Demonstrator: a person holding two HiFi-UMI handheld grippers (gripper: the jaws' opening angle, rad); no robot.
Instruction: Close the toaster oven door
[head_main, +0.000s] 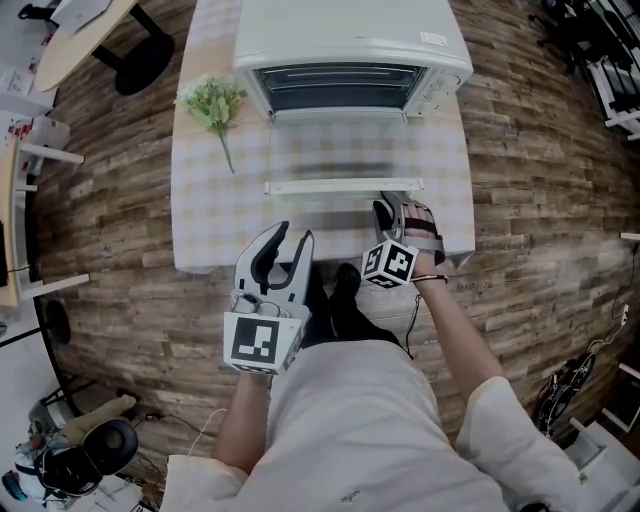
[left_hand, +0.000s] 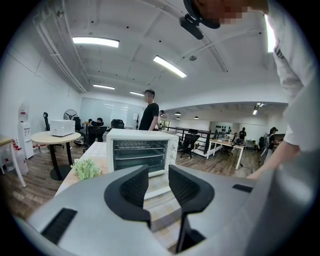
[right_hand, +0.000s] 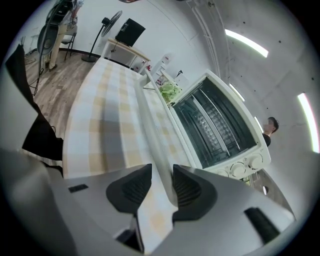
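Head view: overhead, steeply down. Gripper views: low, facing toaster oven (head_main: 340, 35); all share it.

An open-plan office: black swivel chairs (left_hand: 190, 141) and white desks (left_hand: 226, 145) at mid right, long ceiling strip lights (left_hand: 170, 66) above.

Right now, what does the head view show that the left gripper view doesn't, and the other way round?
Only the head view: the right gripper, at the right end of the handle of the door, which lies open.
Only the left gripper view: the office behind, with a standing person, ceiling lights and a round table.
Both: the oven with that door down, the plant, the checked table and the left gripper, its jaws apart with nothing between them.
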